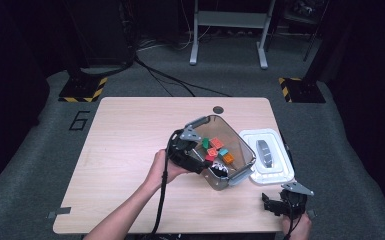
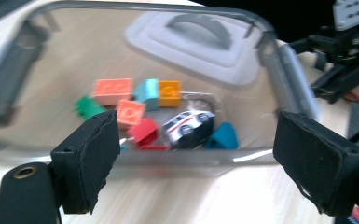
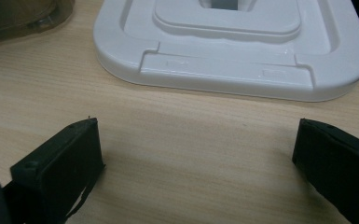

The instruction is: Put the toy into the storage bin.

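Note:
A clear plastic bin point(image 1: 245, 145) with grey latches lies on the wooden table point(image 1: 130, 150). In it are a white toy car point(image 2: 189, 127) and several coloured bricks, among them an orange one point(image 2: 113, 89), a teal one point(image 2: 148, 92) and a red one point(image 2: 144, 132). My left gripper point(image 1: 200, 162) is at the bin's near left side. Its jaws stand wide apart in front of the bin wall point(image 2: 182, 161) and hold nothing. My right gripper point(image 1: 272, 202) rests near the table's front right corner, open, facing the white lid point(image 3: 233, 70).
The white lid point(image 1: 272, 172) with a grey handle lies flat just right of the bin. A round cable hole point(image 1: 218, 109) is at the table's back edge. Bare wood point(image 3: 191, 140) shows between the right jaws. A metal frame point(image 1: 228, 20) stands on the floor beyond.

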`<state>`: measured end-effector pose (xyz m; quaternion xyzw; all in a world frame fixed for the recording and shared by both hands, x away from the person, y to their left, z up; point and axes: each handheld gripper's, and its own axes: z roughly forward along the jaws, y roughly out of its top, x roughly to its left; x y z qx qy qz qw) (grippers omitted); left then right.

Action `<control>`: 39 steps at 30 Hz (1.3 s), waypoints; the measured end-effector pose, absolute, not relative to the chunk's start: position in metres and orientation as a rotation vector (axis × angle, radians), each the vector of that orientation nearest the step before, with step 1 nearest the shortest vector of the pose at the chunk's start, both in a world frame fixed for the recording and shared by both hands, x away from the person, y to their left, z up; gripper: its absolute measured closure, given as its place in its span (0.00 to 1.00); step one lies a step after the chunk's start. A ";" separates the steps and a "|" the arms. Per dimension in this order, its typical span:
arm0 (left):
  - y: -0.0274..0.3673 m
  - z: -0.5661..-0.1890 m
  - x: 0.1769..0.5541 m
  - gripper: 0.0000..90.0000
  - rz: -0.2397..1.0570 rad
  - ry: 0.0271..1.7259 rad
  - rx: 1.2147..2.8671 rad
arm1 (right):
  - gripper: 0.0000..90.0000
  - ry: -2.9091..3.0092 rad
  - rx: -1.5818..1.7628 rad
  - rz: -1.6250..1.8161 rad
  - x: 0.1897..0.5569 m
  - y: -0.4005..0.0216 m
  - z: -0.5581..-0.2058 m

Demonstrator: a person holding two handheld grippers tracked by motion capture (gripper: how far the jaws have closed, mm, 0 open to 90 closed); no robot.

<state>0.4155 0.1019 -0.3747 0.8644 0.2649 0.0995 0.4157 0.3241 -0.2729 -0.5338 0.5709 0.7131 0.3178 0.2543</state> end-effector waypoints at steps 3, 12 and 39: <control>0.118 -0.376 0.418 0.13 0.280 0.708 2.157 | 0.01 1.937 1.551 0.864 0.324 -0.273 -0.534; 0.155 -0.411 0.430 0.06 0.367 0.731 2.134 | 0.01 1.937 1.551 0.863 0.324 -0.273 -0.534; 0.177 -0.513 0.490 0.17 0.340 0.710 2.082 | 0.01 1.937 1.552 0.863 0.324 -0.273 -0.534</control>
